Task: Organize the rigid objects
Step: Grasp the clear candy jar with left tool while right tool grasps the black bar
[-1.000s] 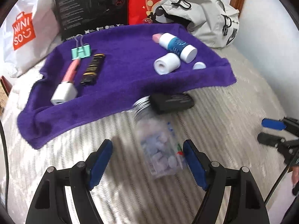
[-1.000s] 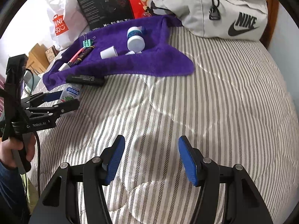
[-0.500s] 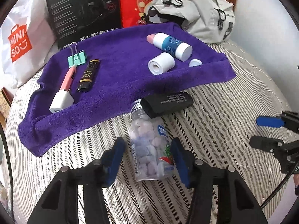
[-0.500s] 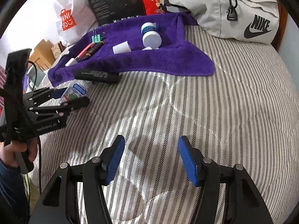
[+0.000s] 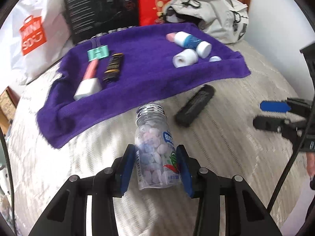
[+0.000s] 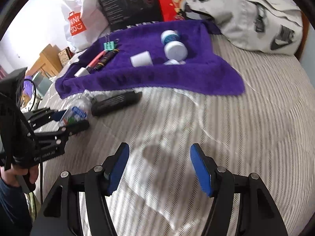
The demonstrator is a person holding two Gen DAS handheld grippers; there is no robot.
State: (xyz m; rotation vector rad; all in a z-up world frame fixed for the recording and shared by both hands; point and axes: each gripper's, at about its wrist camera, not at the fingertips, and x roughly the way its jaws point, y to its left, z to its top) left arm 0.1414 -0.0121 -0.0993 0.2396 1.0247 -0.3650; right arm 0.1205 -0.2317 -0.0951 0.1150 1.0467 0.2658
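Lying on its side on the striped bed cover, the clear candy bottle (image 5: 155,149) sits just off the near edge of the purple towel (image 5: 141,78), its threaded silver cap toward the towel and its base toward the camera, so its long axis runs straight along the line of the left gripper (image 5: 156,169). A second ago that gripper's jaws stood wide on either side of the bottle; they have just been closing, and now both blue pads press on the bottle's lower half, so I judge the pick-up secured and the carry to the towel next. Beside the bottle, also just off the towel's near edge, the black case (image 5: 195,108) has swung: earlier it lay across the cap, touching it, and now it lies at an angle, apart from it. On the towel's left part lie a teal binder clip (image 5: 97,53), a pink stick and a dark lighter; on its right part a white-and-blue tube (image 5: 189,41) and a small white roll. The right gripper (image 6: 159,169) hangs over bare cover, well apart from the towel; its jaws have just been opening and hold nothing.
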